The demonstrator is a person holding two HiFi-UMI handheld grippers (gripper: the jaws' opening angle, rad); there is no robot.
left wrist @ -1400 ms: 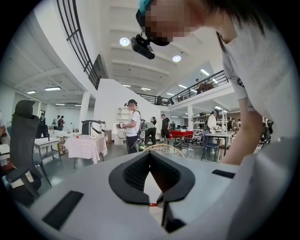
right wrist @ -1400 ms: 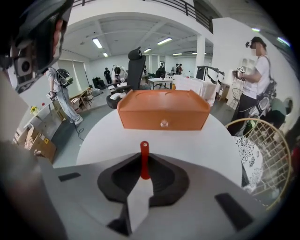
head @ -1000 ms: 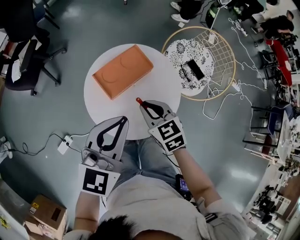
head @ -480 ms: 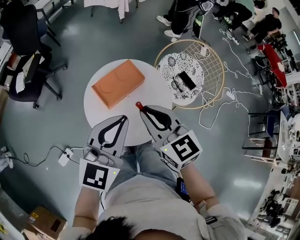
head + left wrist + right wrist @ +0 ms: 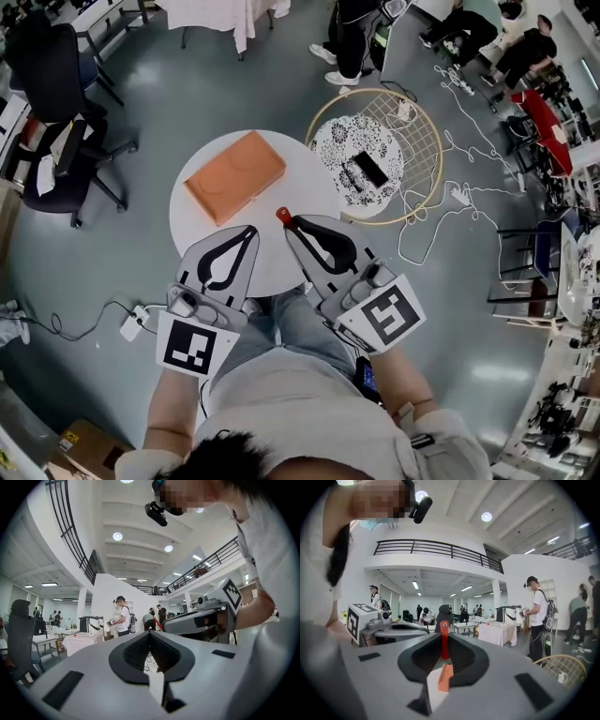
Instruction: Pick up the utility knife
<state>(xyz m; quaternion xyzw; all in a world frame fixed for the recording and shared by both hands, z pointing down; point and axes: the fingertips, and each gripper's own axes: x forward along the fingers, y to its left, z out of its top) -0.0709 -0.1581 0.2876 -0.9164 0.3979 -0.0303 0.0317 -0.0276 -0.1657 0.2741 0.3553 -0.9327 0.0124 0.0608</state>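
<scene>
The utility knife [image 5: 281, 216] is a slim red-handled tool. Its end sticks out past the tips of my right gripper [image 5: 290, 223], which is shut on it above the near edge of the white round table [image 5: 314, 183]. In the right gripper view the red knife [image 5: 444, 641] stands upright between the jaws against the room behind. My left gripper [image 5: 250, 231] hangs beside it on the left, shut with nothing in it. From the left gripper view, its own tips [image 5: 150, 633] are pressed together, and the right gripper [image 5: 199, 619] is at the right.
An orange flat box [image 5: 235, 175] lies on the far left part of the table. Right of the table stands a round wire-topped stand [image 5: 431, 141] with a patterned cloth [image 5: 347, 145] and a black device [image 5: 369, 170]. Office chairs [image 5: 56, 141] are at left; cables [image 5: 450, 199] trail on the floor.
The right gripper has drawn back toward the person and tilted up with the knife in it. The left gripper has shifted only slightly.
</scene>
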